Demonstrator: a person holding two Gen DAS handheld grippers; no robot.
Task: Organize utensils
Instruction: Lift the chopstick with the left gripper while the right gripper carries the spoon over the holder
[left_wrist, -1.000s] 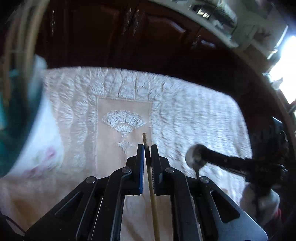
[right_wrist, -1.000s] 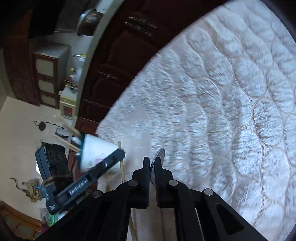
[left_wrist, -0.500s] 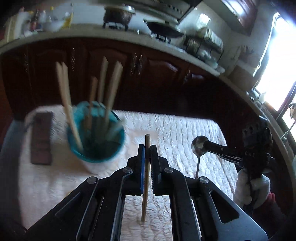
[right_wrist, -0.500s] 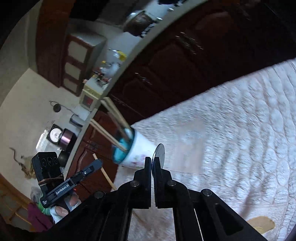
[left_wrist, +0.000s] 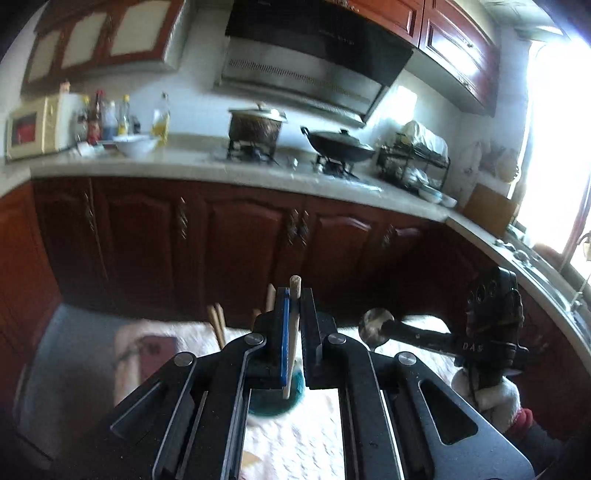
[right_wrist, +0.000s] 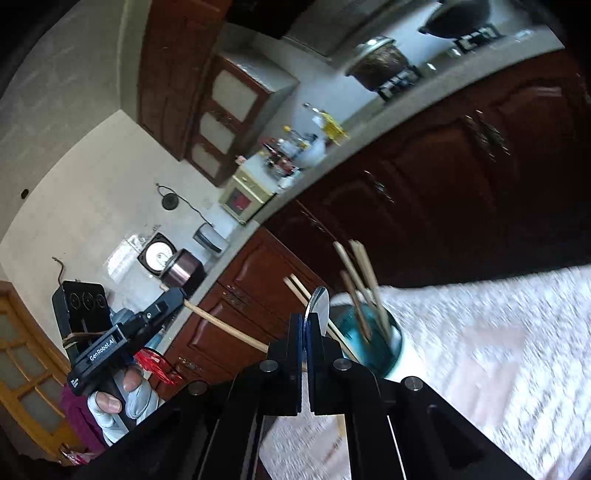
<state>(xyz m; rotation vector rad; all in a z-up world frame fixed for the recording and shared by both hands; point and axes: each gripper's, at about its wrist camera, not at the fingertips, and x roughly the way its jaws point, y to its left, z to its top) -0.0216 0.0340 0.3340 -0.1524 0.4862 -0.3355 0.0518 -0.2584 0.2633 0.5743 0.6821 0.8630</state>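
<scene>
Claw, left (left_wrist: 294, 295): mine, clamped tight on one wooden chopstick (left_wrist: 293, 339), which runs between the pads with its blunt end poking out past the tips. Seen from the right wrist, that same stick (right_wrist: 225, 326) slants out of the left claw (right_wrist: 173, 299), and my gloved left hand (right_wrist: 118, 398) grips the handle below.

Claw, right (right_wrist: 303, 325): mine, pinched on a metal spoon (right_wrist: 317, 308), bowl standing edge-on above the tips. From the left wrist, the spoon bowl (left_wrist: 376, 322) shows round and shiny at the end of the right claw (left_wrist: 388, 326), with my white-gloved right hand (left_wrist: 491, 391) under it.

Cup, teal inside, white outside (right_wrist: 373, 343): stands on the white quilted cloth (right_wrist: 480, 350) covering the counter, just beyond the right claw tips. Holds several more wooden chopsticks (right_wrist: 360, 280), leaning outward. From the left wrist, the cup rim (left_wrist: 273, 402) sits directly under the held chopstick.

Brown flat block (left_wrist: 155, 358): lies on the cloth, left of the cup; blurred.

Kitchen worktop (left_wrist: 207, 166): behind, with pot (left_wrist: 256, 125) and wok (left_wrist: 340, 142).
</scene>
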